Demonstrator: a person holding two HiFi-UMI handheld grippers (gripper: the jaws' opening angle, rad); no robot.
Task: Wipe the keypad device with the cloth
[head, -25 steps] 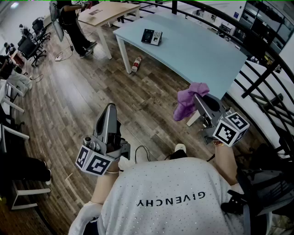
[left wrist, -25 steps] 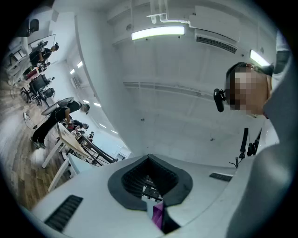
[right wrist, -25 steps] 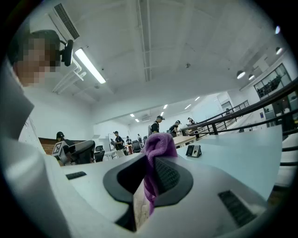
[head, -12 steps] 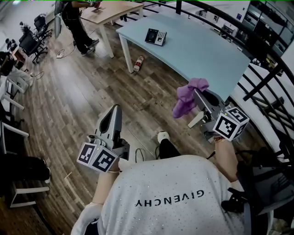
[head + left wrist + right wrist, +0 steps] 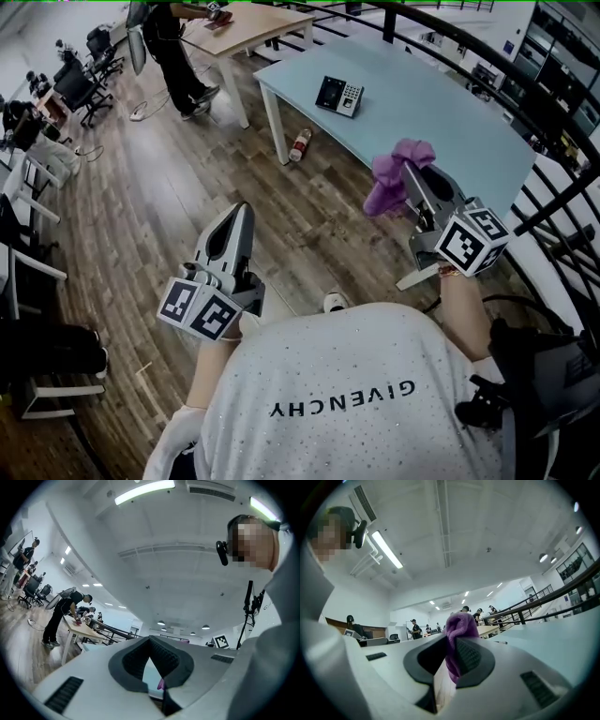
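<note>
The keys on the keypad device (image 5: 338,96) are too small to read in the head view. Part of the near edge of the pale blue bench (image 5: 450,122) is hidden behind my right claw (image 5: 409,171) and what it carries. A person (image 5: 178,47) at another table is cut off by the top of that view. Through the slit of my left claw (image 5: 240,214) a purple speck shows, but I cannot tell what it is. That left claw is closed tip to tip with nothing in it, held over the wood-plank floor (image 5: 159,187). My right claw is clamped on the cloth (image 5: 388,184), pinched between ribbed dark pads, one bunched end rising past the tips and a fold hanging below. The cloth is purple, soft and fuzzy-looking, crumpled into a lump. It hangs in the air, well apart from the keypad device. The device lies flat near the bench's far left end, a dark rectangular slab with a lighter key block at one side. A small red-and-white bottle-like thing (image 5: 300,143) lies on the floor near the bench.
</note>
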